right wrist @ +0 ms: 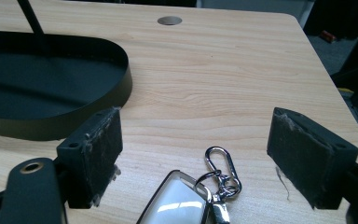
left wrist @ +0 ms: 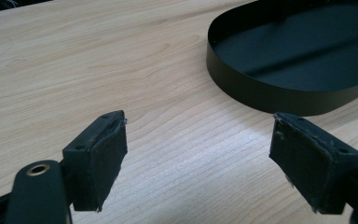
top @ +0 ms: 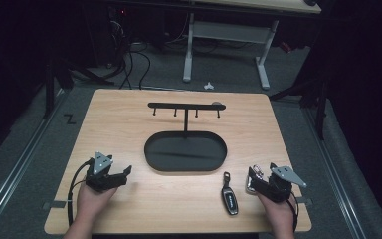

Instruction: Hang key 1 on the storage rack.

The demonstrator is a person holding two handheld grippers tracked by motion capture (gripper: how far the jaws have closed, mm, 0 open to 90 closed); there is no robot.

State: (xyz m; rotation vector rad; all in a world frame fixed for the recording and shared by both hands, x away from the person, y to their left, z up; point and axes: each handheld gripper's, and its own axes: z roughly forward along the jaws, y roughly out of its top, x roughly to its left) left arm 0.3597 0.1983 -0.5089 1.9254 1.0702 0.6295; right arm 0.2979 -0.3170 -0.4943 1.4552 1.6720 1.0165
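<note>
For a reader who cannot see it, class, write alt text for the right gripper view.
The right claw stands open over a light wooden table, its two black padded jaws either side of a white key fob with a silver clip lying below them. A black oval tray sits at the left.

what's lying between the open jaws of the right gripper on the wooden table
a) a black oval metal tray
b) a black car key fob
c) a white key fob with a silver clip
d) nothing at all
c, since the right gripper view shows the white key fob with a silver clip lying on the light wooden table between the spread, untouching jaws of the right gripper; the black oval metal tray sits off to one side.
</note>
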